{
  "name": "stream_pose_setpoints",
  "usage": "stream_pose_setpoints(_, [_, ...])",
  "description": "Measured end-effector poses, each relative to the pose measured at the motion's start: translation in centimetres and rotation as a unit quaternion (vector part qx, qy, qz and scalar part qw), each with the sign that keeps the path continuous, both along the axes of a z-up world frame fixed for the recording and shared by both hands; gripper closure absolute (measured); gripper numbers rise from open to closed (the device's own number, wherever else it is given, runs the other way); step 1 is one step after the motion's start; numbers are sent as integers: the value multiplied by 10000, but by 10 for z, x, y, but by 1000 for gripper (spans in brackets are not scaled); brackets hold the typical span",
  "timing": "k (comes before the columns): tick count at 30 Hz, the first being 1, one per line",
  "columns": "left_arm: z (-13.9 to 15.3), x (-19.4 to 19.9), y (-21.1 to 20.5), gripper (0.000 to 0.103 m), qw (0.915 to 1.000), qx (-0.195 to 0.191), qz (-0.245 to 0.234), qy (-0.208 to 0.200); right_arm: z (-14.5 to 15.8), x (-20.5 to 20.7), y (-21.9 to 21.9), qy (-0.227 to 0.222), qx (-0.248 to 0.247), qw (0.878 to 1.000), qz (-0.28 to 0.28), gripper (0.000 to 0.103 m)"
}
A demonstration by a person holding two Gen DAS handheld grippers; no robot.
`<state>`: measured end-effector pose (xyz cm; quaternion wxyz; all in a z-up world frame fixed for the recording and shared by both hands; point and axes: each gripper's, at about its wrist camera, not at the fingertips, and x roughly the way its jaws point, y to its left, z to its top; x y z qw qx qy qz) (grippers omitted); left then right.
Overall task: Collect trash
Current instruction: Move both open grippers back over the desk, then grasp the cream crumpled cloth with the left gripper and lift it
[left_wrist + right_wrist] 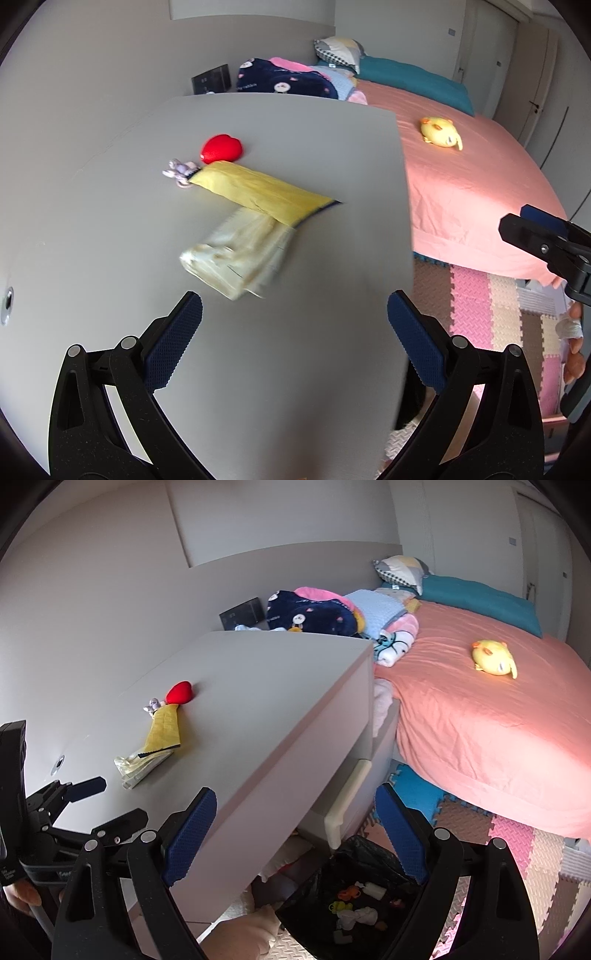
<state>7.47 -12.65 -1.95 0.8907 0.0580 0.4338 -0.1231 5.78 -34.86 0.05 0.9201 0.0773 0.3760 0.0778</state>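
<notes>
Left wrist: crumpled pale wrapper (236, 258), yellow packet (266, 192) overlapping.

Left wrist: looked down across the counter (277, 369) from close.
Right wrist: faced the counter's corner, farther back.
Shared: counter, bed (480, 731).

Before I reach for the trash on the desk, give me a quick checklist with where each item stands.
1. Left gripper open and empty: ok.
2. Right gripper open and empty: ok.
3. Yellow wrapper and pale wrapper within view on the desk: ok.
4. Path to the wrappers unblocked: ok.
5. Trash bin open below the desk edge: ok.
6. Whether the red heart counts as trash: cannot tell.
</notes>
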Motion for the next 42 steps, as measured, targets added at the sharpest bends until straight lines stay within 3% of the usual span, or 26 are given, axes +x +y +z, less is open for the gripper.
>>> stream_pose_setpoints(9, [-4,32,11,8,9992,357,23,-162,-9,18,8,134,56,9999,84,15])
stream_pose_setpoints(15, [-17,52,8,24,9992,399,-79,28,-17,28,11,242,93,9996,81,15])
stream_pose_setpoints(20, [-19,60,10,48,9995,297,-109,0,-21,35,13,286,88,9995,88,15])
stream_pose_setpoints(24, [-20,63,12,49,9997,231,-57,-20,-25,39,19,354,115,9992,153,15])
stream_pose_setpoints(34, [-18,58,27,66,9993,-358,49,69,-22,46,42,332,92,9988,342,15])
stream_pose_setpoints(42, [-8,37,46,85,9997,-219,79,-77,-15,50,61,258,77,9982,541,15])
